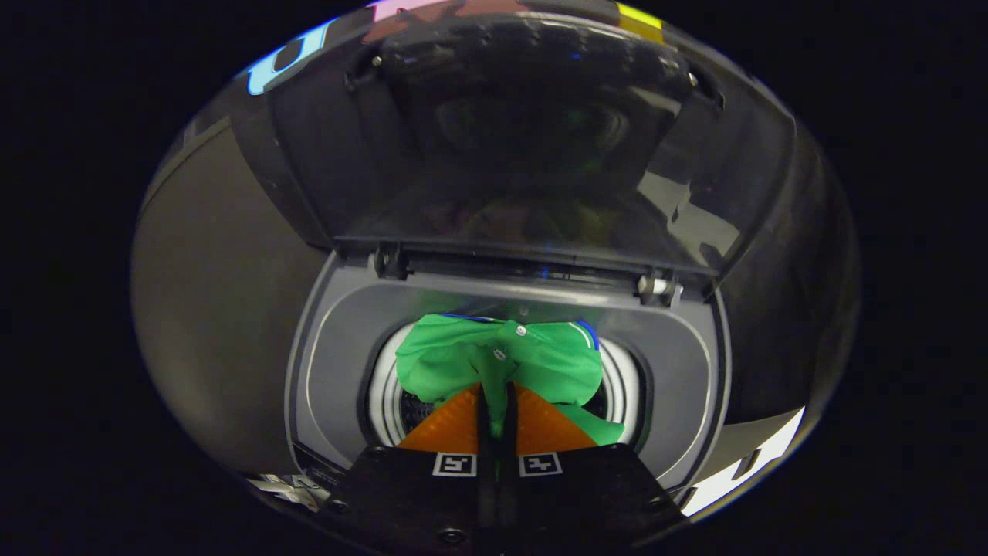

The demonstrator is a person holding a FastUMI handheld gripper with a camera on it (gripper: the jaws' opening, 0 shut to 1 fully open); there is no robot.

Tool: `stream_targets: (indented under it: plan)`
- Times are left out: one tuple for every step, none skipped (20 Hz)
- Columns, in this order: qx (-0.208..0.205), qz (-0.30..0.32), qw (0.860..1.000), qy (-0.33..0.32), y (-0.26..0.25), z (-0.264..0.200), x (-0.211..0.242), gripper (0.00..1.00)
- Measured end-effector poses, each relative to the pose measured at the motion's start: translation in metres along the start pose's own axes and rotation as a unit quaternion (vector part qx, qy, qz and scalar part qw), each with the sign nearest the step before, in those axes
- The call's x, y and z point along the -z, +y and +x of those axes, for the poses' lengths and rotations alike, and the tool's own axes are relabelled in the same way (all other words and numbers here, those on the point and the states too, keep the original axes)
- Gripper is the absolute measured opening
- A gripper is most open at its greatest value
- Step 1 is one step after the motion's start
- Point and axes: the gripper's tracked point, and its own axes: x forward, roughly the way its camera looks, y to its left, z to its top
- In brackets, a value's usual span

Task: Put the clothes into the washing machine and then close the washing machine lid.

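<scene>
Your tool (494, 401) has its two fingers pressed nearly together, pinching a fold of the bright green fabric garment (494, 363) between them; a thin strip of green shows in the narrow gap that runs down between the fingers. The garment bunches out just ahead of the fingertips, spreading to both sides of them, with two small silver snap buttons (509, 342) on its upper part and a blue trim along its far edge (a short tail of the cloth also hangs down beside the right finger).

Directly beyond and beneath the garment you have the round opening of the grey top-loading washing machine (340, 363). The cloth hangs over the white ribbed rim of the drum (384, 386), and the dark inside of the drum shows in small patches on either side of the fingers. You cannot tell whether the lowest part of the garment touches the drum.

Beyond the opening, the machine's dark, glossy, see-through lid (532, 147) stands raised, hinged at the far edge of the grey top panel and tilted up away from your tool, with pale reflections on its surface.
</scene>
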Motion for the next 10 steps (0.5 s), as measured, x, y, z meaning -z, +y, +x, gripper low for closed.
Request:
stream_targets:
  plan:
    - [0.006, 0.002, 1.000, 0.003, -0.004, 0.005, 0.006, 0.05]
    - [0.010, -0.003, 1.000, 0.006, -0.006, 0.004, 0.009, 0.06]
    - [0.010, -0.007, 1.000, 0.008, -0.009, 0.005, 0.012, 0.08]
    - [0.008, -0.006, 1.000, 0.012, -0.010, 0.008, 0.018, 0.10]
    - [0.003, -0.002, 1.000, 0.016, -0.010, 0.009, 0.022, 0.12]
    - [-0.004, 0.003, 1.000, 0.012, -0.006, 0.010, 0.021, 0.16]
    - [-0.013, 0.006, 1.000, 0.003, -0.003, 0.004, 0.015, 0.23]
    - [-0.009, -0.002, 1.000, -0.006, -0.006, 0.006, 0.013, 0.47]
    - [0.005, -0.016, 1.000, -0.024, -0.011, -0.002, 0.005, 0.72]
    - [0.017, -0.032, 0.998, -0.046, -0.014, -0.004, -0.002, 0.97]
